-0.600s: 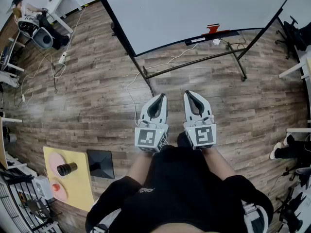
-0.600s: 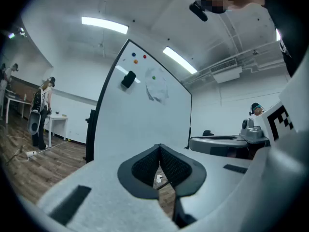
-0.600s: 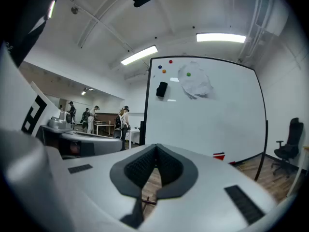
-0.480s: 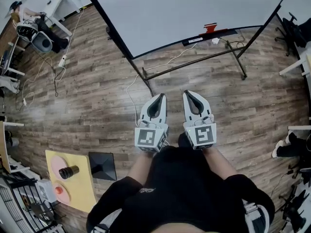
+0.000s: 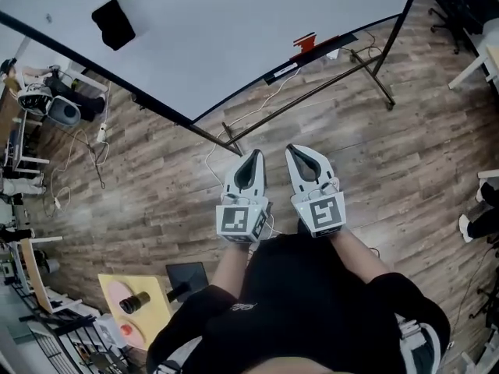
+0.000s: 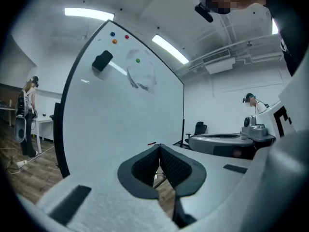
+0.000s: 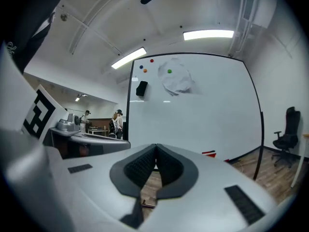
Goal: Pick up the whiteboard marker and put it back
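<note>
Whiteboard marker [image 5: 284, 70] seems to be the small pale stick lying on the ledge [image 5: 355, 39] of the whiteboard [image 5: 203, 29], beside a red item [image 5: 304, 43], at twelve o'clock from the claws and well apart from them. Left claw [image 5: 253, 156] and right claw [image 5: 296, 149] sit side by side above the wooden floor [image 5: 156, 193], both closed and empty.

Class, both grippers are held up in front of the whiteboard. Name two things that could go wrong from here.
1. A white cable snakes over the floor between the person and the whiteboard; a step forward could catch it.
2. The left gripper and right gripper both have jaws together; if opened late, they may knock the red item down instead of grasping it.
</note>
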`<state>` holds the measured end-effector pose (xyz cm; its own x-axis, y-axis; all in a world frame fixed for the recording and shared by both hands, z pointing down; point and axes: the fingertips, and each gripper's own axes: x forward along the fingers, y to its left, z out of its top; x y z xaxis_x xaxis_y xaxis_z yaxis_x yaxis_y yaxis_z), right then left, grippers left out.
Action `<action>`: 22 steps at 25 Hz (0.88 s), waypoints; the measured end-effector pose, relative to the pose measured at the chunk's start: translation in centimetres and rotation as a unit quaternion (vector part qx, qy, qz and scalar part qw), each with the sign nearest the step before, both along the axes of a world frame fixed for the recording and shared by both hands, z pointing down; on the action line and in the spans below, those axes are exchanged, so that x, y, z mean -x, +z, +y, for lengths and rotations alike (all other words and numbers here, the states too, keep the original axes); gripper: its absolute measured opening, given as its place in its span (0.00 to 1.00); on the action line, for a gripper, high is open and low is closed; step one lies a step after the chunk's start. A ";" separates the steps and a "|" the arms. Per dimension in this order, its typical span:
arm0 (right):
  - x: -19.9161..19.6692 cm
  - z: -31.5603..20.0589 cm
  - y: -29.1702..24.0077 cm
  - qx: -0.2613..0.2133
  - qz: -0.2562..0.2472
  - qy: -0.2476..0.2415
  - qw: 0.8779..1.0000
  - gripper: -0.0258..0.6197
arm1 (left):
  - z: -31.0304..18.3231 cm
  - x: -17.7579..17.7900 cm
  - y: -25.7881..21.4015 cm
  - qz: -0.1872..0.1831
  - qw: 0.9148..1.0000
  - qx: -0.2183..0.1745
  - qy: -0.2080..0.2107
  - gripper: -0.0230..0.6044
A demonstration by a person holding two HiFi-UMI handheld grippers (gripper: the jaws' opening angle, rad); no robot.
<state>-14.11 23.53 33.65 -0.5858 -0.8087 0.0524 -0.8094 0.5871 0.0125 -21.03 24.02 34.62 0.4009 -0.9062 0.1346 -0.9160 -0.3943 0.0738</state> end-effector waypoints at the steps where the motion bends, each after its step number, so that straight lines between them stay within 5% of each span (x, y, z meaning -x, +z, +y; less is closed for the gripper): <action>1: -0.7 -0.6 0.1 0.005 -0.005 0.003 1.000 0.04 | -0.7 -0.7 0.2 -0.004 1.000 0.003 0.003 0.05; 10: -5.8 -5.9 3.1 0.034 -0.013 0.035 0.999 0.04 | -5.4 -5.4 2.7 -0.014 0.998 0.039 0.046 0.05; 22: -3.0 -16.2 6.4 0.077 0.031 0.061 0.995 0.04 | -17.7 -3.4 6.0 -0.016 0.991 0.074 0.112 0.05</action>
<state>-11.09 7.31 40.03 -0.4749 -0.8538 0.2135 -0.8757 0.4826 -0.0179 -17.67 6.29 40.59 0.5825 -0.7644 0.2764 -0.8099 -0.5745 0.1183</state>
